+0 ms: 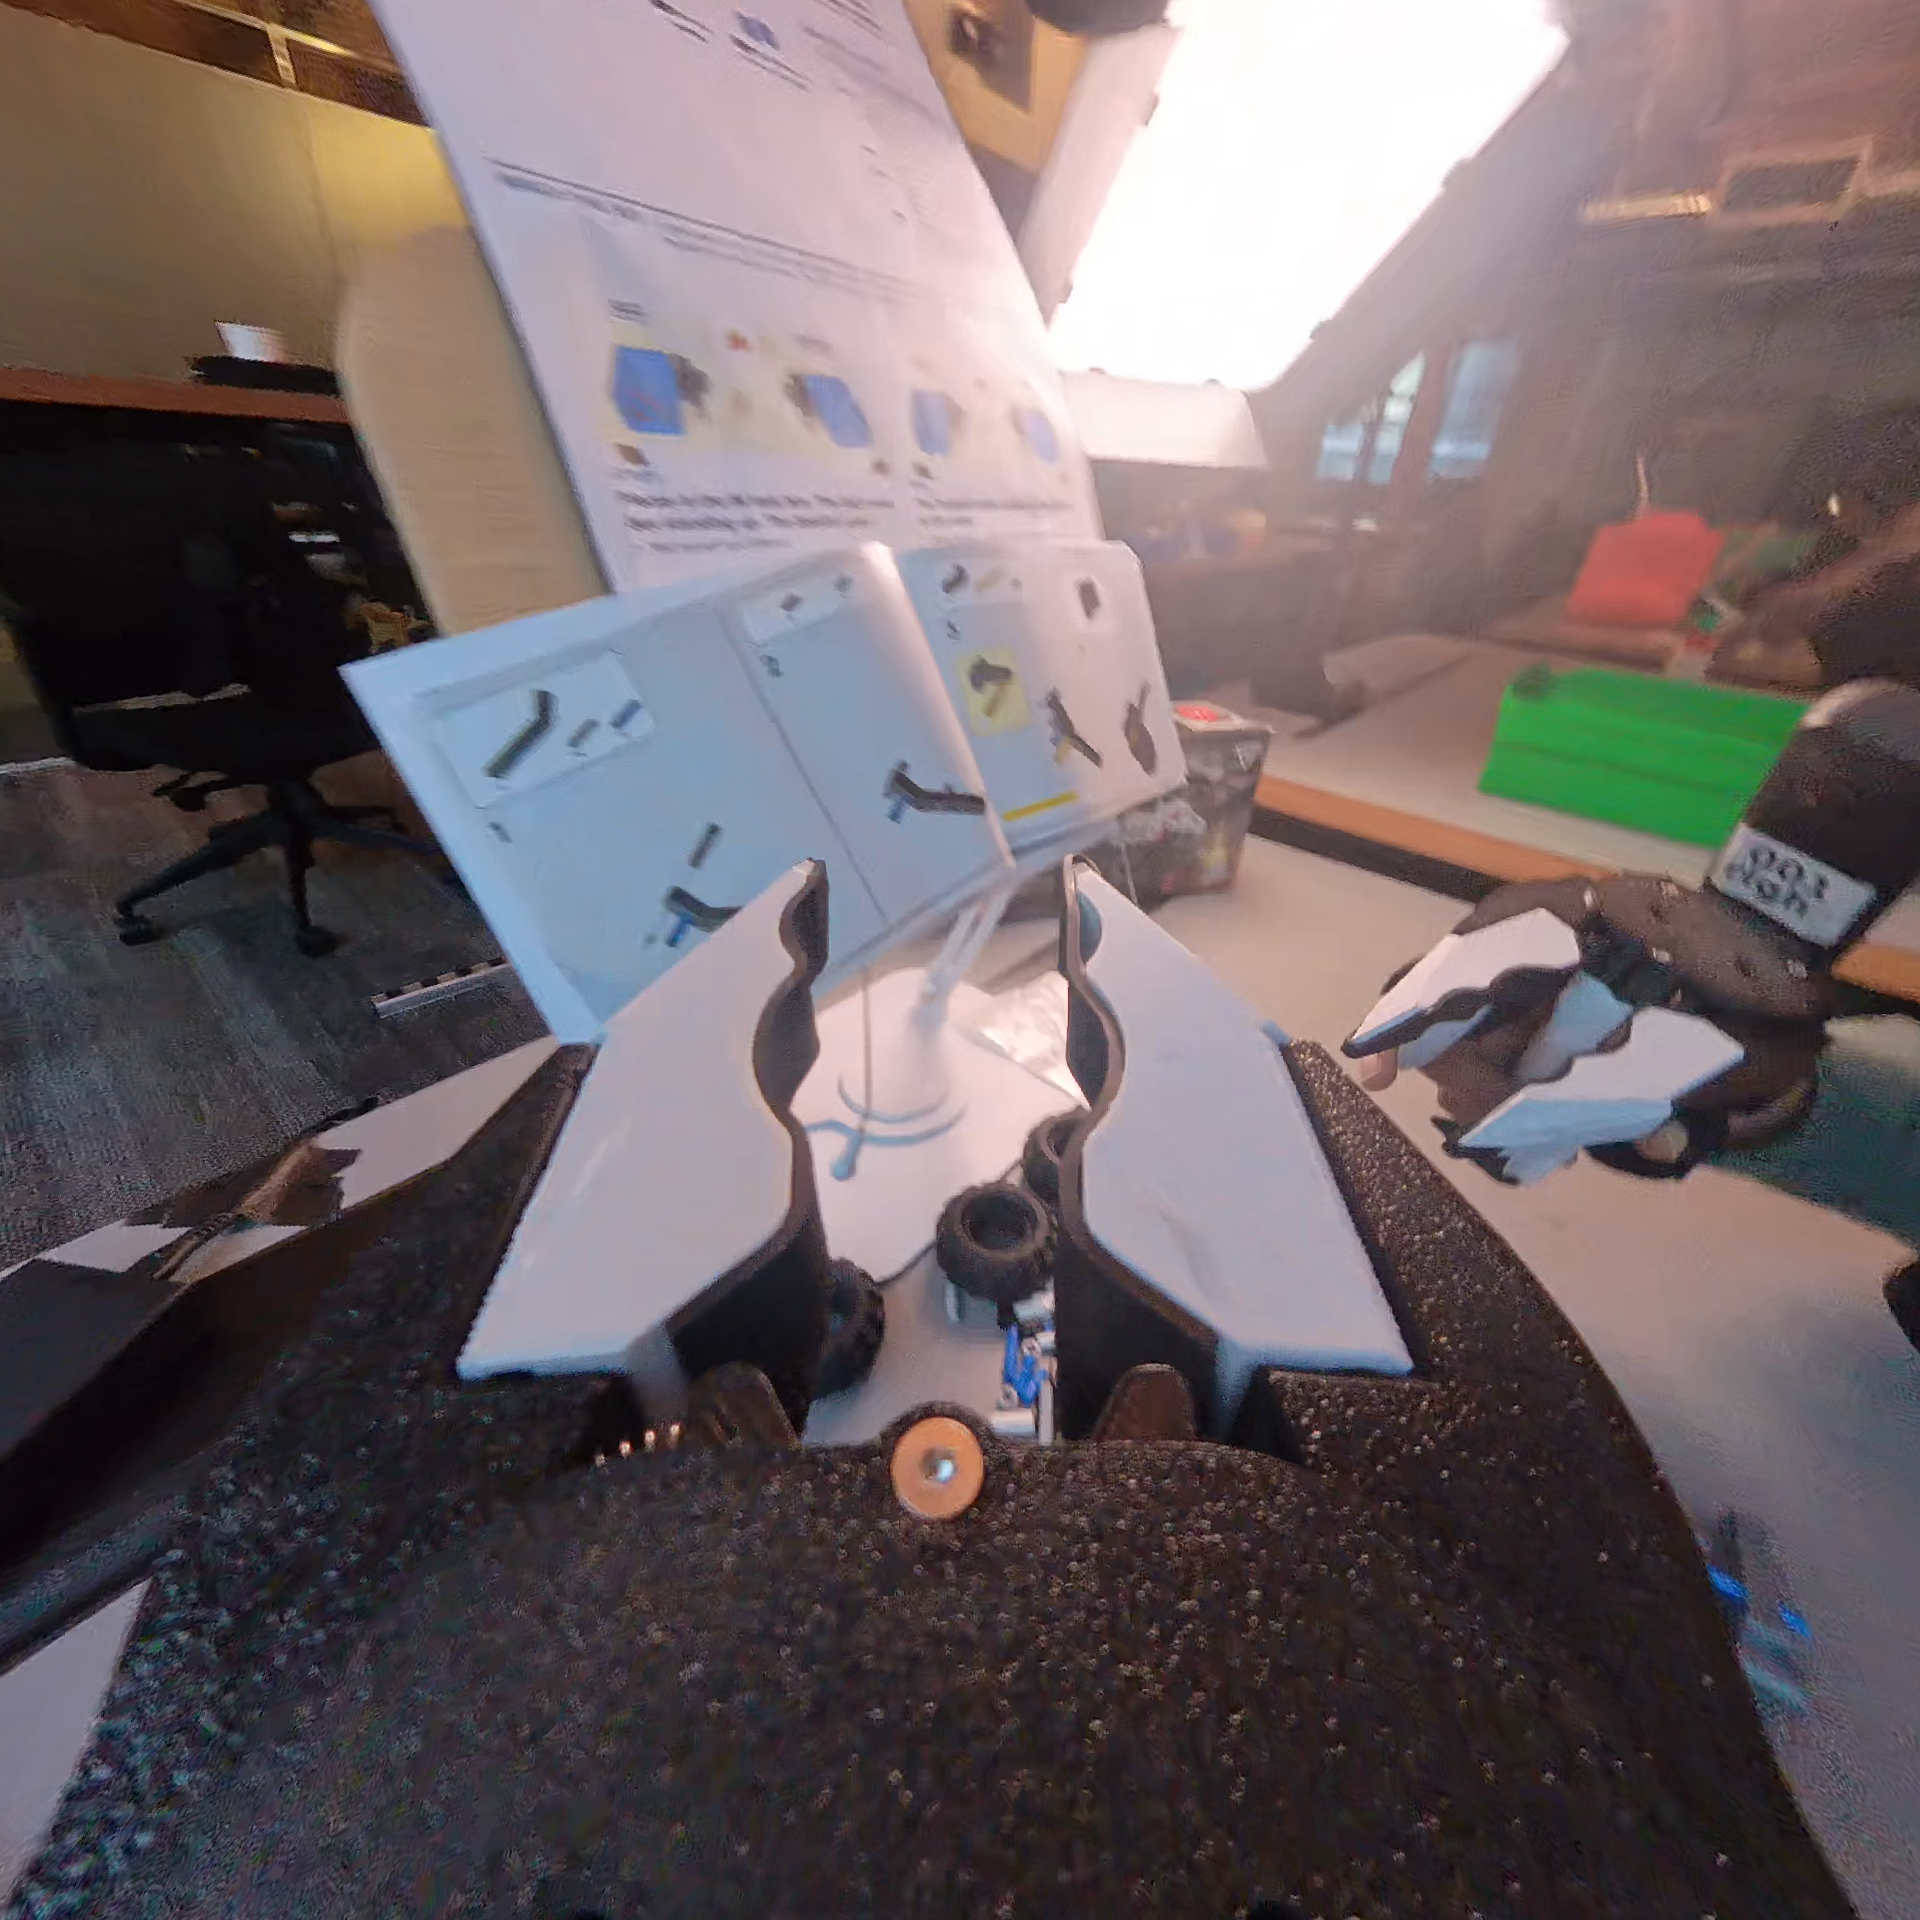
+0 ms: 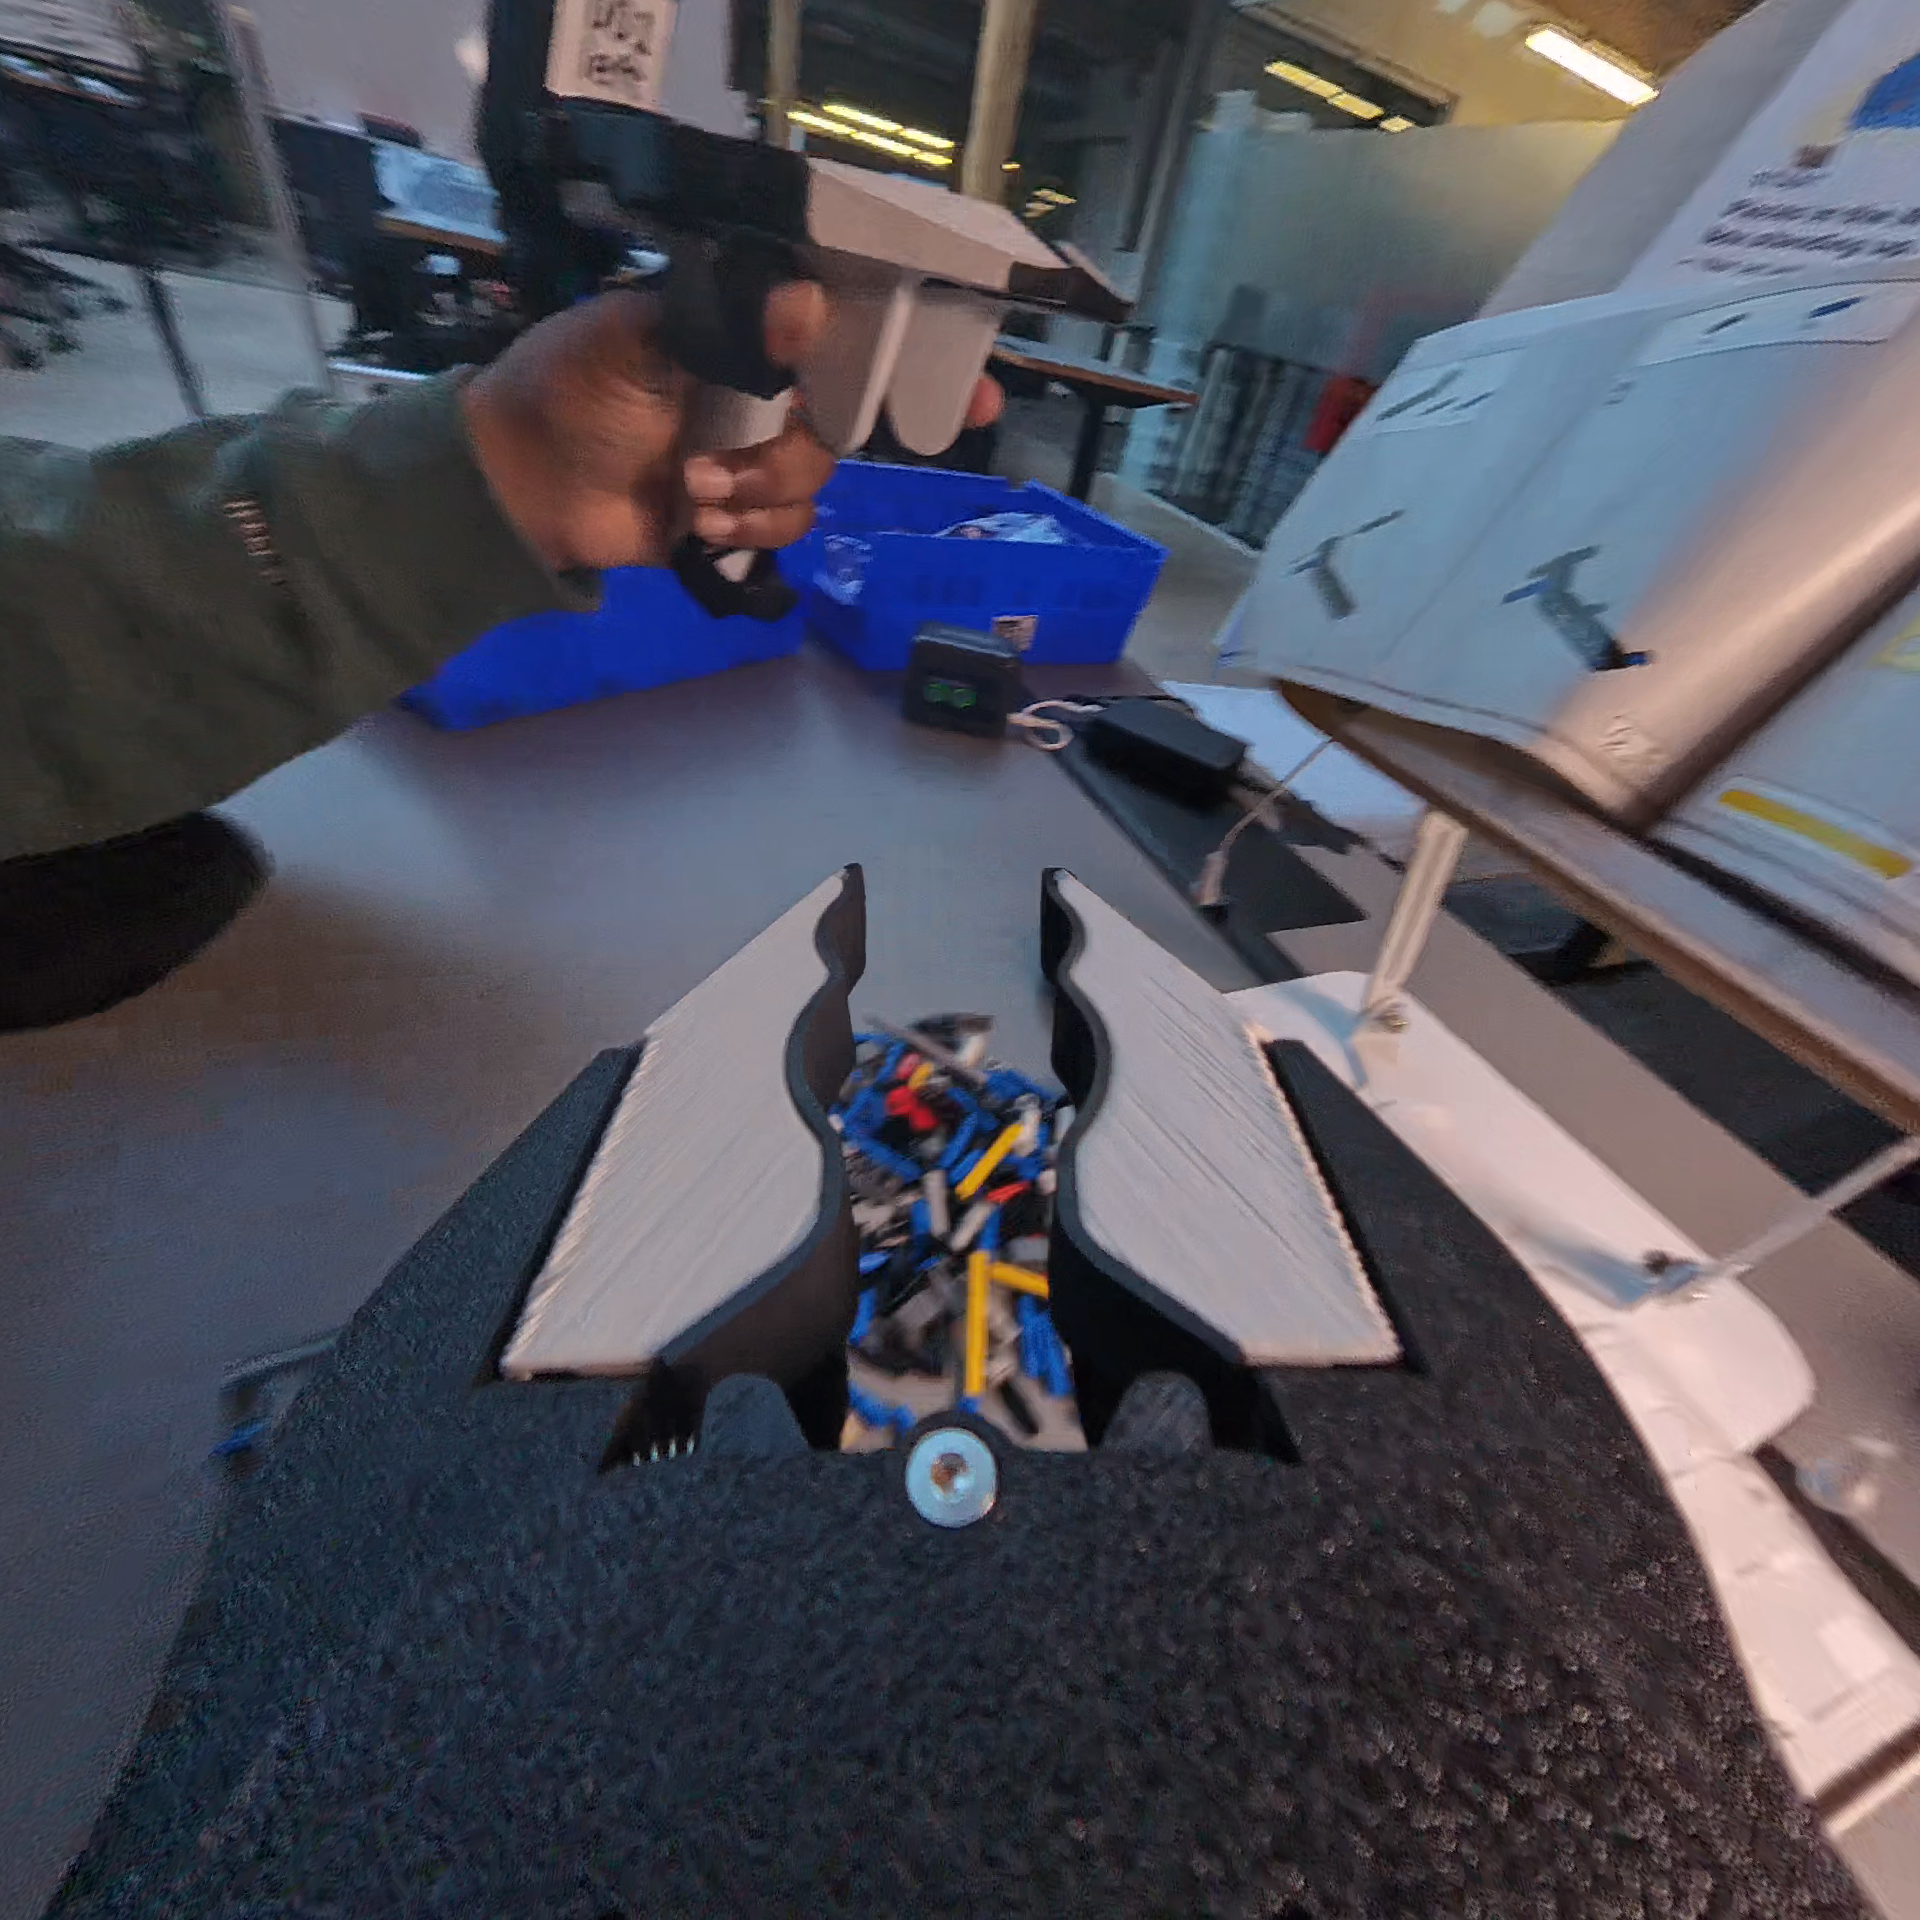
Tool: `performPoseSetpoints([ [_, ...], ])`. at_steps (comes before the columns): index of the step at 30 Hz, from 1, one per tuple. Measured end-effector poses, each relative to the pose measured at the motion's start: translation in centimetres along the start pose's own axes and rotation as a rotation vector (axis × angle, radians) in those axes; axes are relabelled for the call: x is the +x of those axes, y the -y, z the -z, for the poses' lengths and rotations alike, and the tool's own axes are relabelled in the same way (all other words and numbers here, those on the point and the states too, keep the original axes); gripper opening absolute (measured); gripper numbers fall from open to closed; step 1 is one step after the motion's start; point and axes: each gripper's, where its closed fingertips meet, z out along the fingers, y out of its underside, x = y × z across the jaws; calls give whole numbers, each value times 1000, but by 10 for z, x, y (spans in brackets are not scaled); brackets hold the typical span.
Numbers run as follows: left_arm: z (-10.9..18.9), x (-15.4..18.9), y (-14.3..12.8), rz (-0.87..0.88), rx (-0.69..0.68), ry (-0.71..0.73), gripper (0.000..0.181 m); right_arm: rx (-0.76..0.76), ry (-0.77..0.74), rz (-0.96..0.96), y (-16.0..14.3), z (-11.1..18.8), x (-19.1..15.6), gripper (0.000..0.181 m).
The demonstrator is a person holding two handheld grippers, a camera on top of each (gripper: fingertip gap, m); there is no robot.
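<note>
My left gripper is open and empty, raised before an open instruction booklet on a white stand. Small black rubber tyres and a small blue-and-white brick assembly lie on the table below it. My right gripper is open and empty above a heap of blue, yellow, red and grey building pieces. The right gripper also shows in the left wrist view, off to the right. The left gripper shows in the right wrist view, held high in a hand.
A large printed sheet stands behind the booklet. Blue bins sit at the far side of the table, with a black box and a black adapter. A green bin sits on another table. An office chair stands left. Left tips to right tips: about 15 cm.
</note>
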Motion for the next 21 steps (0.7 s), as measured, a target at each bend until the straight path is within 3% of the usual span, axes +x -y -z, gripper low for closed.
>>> performPoseSetpoints([
  [2,7,42,-21,-44,-84,-112,44,-55,210,-69,-13,28,-48,30],
  [4,17,85,-50,-35,-172,-239,46,-114,328,-95,-27,54,-82,33],
  [10,46,189,-142,54,-429,-530,52,-369,373,4,-86,76,-131,59],
  [14,51,215,-186,-9,-573,-585,58,-481,349,61,-115,65,-136,61],
  [16,52,221,-201,-33,-623,-598,58,-506,348,74,-122,60,-140,54],
  [18,52,222,-211,-76,-654,-595,58,-505,330,121,-126,57,-141,30],
  [21,53,224,-220,-116,-675,-593,53,-495,308,155,-126,56,-141,26],
])
